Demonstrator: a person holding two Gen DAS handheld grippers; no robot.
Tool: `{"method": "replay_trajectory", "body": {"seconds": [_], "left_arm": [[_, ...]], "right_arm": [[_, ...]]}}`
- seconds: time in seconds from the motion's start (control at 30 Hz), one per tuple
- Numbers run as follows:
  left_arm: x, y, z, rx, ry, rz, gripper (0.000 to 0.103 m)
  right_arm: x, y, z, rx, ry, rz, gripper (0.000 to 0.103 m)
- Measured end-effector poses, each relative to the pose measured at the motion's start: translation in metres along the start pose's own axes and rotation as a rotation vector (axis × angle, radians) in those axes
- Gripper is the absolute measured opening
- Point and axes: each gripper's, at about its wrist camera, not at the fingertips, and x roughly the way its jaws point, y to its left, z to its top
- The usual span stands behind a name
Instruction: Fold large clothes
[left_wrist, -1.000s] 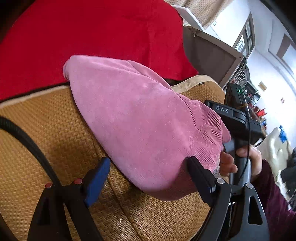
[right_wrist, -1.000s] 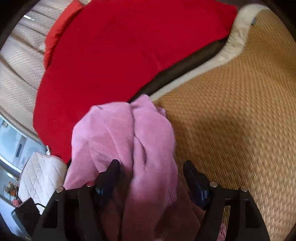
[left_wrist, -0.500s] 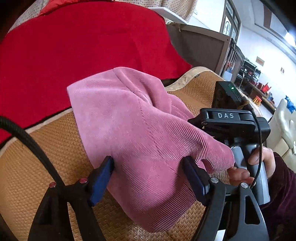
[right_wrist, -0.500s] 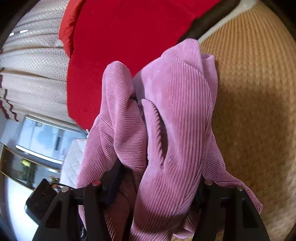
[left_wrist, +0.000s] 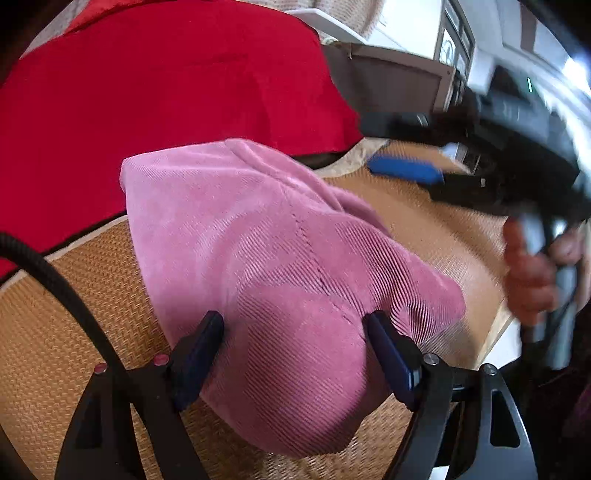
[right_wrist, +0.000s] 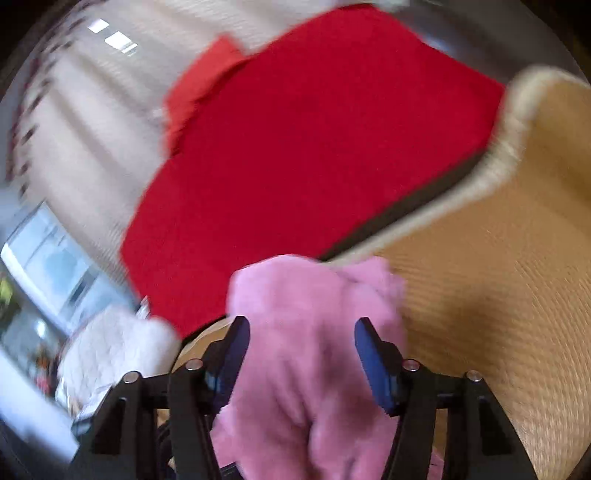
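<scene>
Woven tan mat (left_wrist: 74, 295) underneath, w/ pale edging at far side. Beyond it, big red cloth (left_wrist: 166, 85) across far left. On mat, centre: pink corduroy garment (left_wrist: 258, 240), bunched into folded mound, far corner near red cloth, near end bulging toward cam. Left gripper (left_wrist: 293, 354) astride near end of garment, jaws wide, blue pads at either flank of bulge, fabric filling gap betw. them; pads look to touch cloth, no clear pinch, so reads as open around it. Right gripper (left_wrist: 406, 147), seen from left wrist view, far right & blurred, raised above mat, apart from garment's right edge there; a hand (left_wrist: 528, 280) on its handle. Right wrist view blurred too: right gripper (right_wrist: 301, 350) jaws closing, pink fabric (right_wrist: 314, 332) lying betw. pads & below them; can't tell if pads press it. Black cable (left_wrist: 55, 273) arcs over mat at near left.
</scene>
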Motion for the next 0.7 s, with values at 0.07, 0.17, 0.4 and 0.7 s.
{"method": "replay_trajectory", "body": {"seconds": [0.07, 0.17, 0.4, 0.7], "left_arm": [[0.003, -0.002, -0.004, 0.009, 0.001, 0.020, 0.081], [0.004, -0.005, -0.003, 0.025, 0.015, 0.024, 0.081], [-0.011, -0.003, -0.008, 0.065, 0.051, -0.006, 0.081], [-0.030, 0.025, -0.015, -0.001, 0.024, 0.009, 0.083]], "right_arm": [[0.014, 0.006, -0.003, 0.022, 0.067, 0.068, 0.039], [0.043, 0.002, -0.011, 0.054, 0.162, 0.044, 0.039], [0.083, -0.052, -0.012, 0.140, 0.248, -0.230, 0.000], [0.059, 0.002, -0.020, 0.028, 0.145, -0.247, 0.009]]}}
